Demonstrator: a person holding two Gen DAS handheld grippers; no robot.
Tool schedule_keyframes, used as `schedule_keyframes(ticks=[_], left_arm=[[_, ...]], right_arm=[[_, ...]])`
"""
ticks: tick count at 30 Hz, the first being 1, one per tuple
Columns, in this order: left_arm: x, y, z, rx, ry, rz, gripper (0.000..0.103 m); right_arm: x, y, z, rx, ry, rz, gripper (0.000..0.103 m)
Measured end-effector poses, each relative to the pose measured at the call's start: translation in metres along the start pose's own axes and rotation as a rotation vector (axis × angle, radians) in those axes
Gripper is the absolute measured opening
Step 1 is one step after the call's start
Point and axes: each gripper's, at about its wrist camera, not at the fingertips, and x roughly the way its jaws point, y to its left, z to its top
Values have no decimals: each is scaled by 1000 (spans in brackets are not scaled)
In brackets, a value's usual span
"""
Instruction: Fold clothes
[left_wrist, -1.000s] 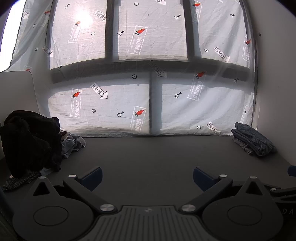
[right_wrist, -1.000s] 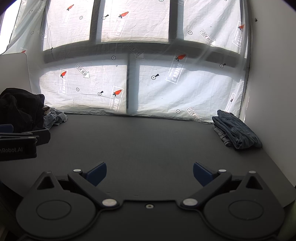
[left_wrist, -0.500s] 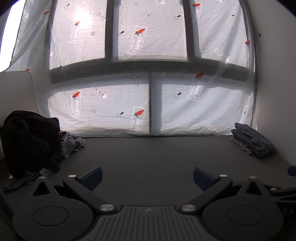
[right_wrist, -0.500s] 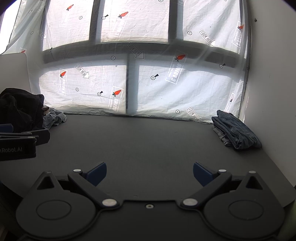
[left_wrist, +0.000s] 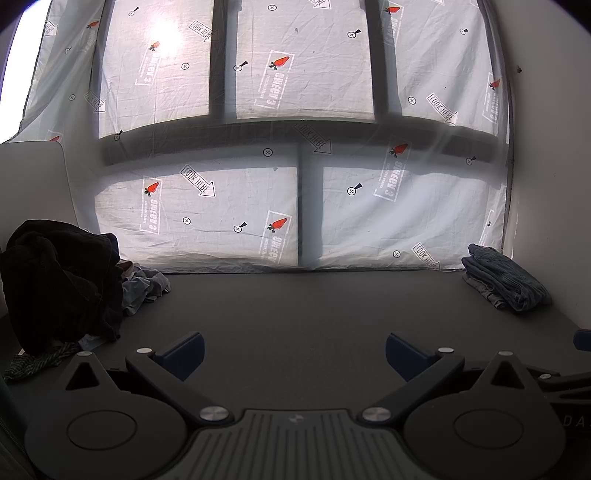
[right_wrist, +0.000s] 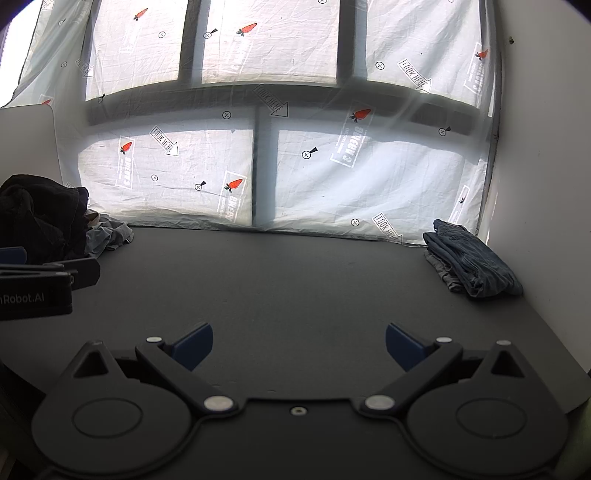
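Note:
A heap of unfolded clothes, a black garment (left_wrist: 59, 280) on top of a light blue one (left_wrist: 144, 288), lies at the table's far left; it also shows in the right wrist view (right_wrist: 40, 218). A folded stack of blue denim (left_wrist: 506, 277) sits at the far right by the wall, also in the right wrist view (right_wrist: 472, 258). My left gripper (left_wrist: 293, 352) is open and empty, low over the dark table (left_wrist: 295, 306). My right gripper (right_wrist: 298, 345) is open and empty. The left gripper's body (right_wrist: 37, 284) shows at the left edge of the right wrist view.
A white printed sheet (left_wrist: 295, 166) hangs over the window behind the table's far edge. A white wall (left_wrist: 554, 184) bounds the right side. A white panel (left_wrist: 33, 184) stands behind the clothes heap.

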Motion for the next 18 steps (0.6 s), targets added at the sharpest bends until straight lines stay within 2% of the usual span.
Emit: schedule_keyframes(ticks=[18], left_arm=[[0, -3, 0, 2, -4, 2, 103]], right_arm=[[1, 2, -1, -3, -4, 0, 101]])
